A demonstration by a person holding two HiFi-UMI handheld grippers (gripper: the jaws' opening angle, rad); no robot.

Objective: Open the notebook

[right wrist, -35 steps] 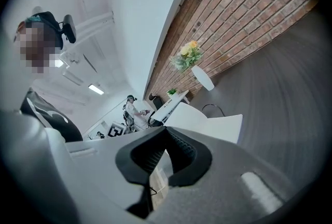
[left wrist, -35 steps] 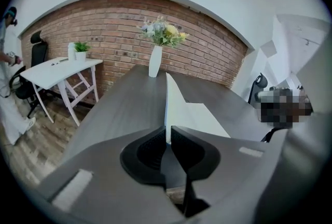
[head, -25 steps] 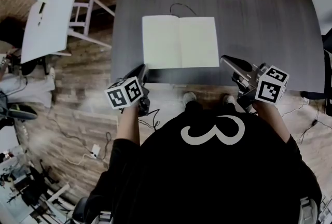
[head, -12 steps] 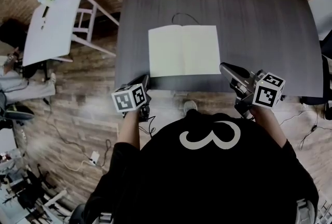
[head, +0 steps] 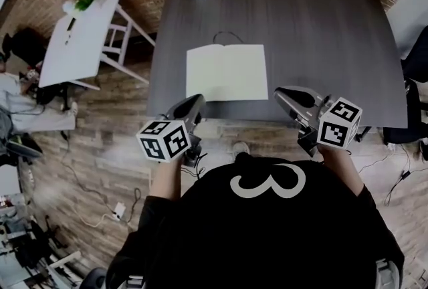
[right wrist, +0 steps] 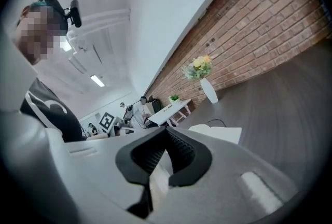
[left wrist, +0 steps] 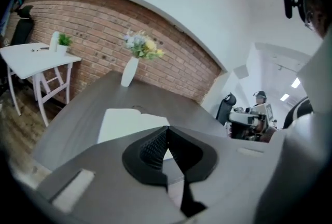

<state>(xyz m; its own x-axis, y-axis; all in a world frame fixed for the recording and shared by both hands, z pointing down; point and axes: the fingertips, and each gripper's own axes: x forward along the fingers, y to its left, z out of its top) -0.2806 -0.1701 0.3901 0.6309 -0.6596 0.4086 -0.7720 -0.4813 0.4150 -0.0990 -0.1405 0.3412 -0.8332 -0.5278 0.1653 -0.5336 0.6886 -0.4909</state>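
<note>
Notebook [head: 226, 72] lies open, spine running 12-6; L gripper [head: 195, 103] just off its 7, nearer, R gripper [head: 282, 93] at 4; both clenched empty, L's jaws just closed.

Left hand-held gripper [head: 195, 102] and right hand-held gripper [head: 281, 92] are closed, empty.

The left gripper [head: 196, 101] has lifted at lower left, jaws just closing (nothing between them); the right gripper [head: 281, 93] rose slightly.
</note>
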